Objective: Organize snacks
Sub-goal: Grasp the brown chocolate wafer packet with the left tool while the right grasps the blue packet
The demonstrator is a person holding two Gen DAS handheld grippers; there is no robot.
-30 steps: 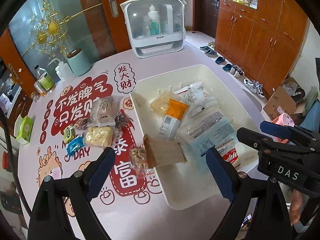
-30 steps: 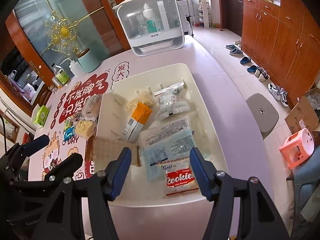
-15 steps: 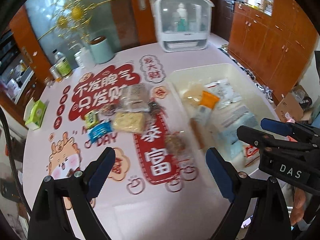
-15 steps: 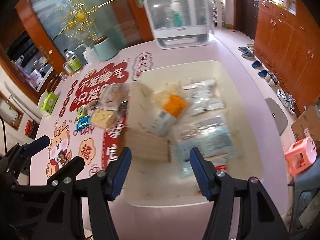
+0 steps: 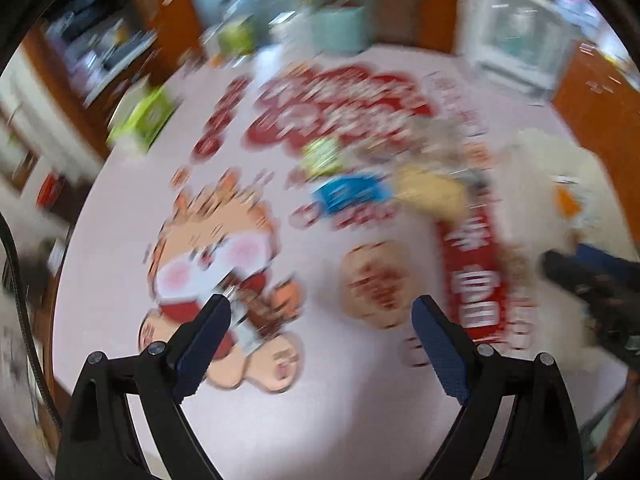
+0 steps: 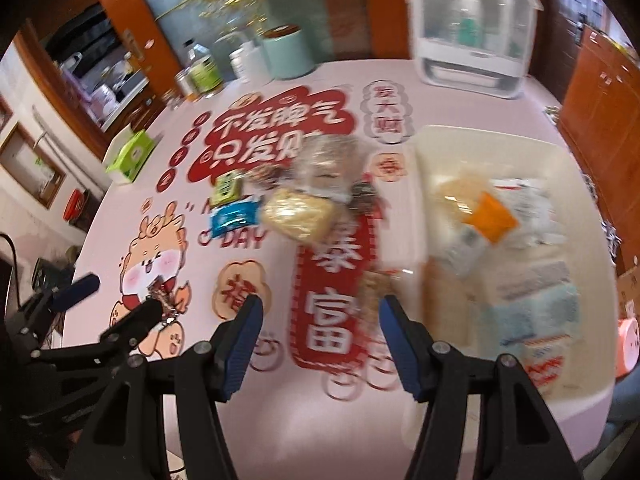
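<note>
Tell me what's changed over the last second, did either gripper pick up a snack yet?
No pickup yet. Both grippers swung left, away from the white bin toward the loose snacks on the table. The left gripper now faces the cartoon print; a small wrapped snack lies at its left fingertip, ungrasped. The right gripper hangs open over the red banner. The yellow snack, blue packet and bin contents stayed put.

Round table (image 6: 280,412) with pink printed cover; orange wood cabinets (image 6: 600,92) right, wooden door (image 6: 344,4) behind.
</note>
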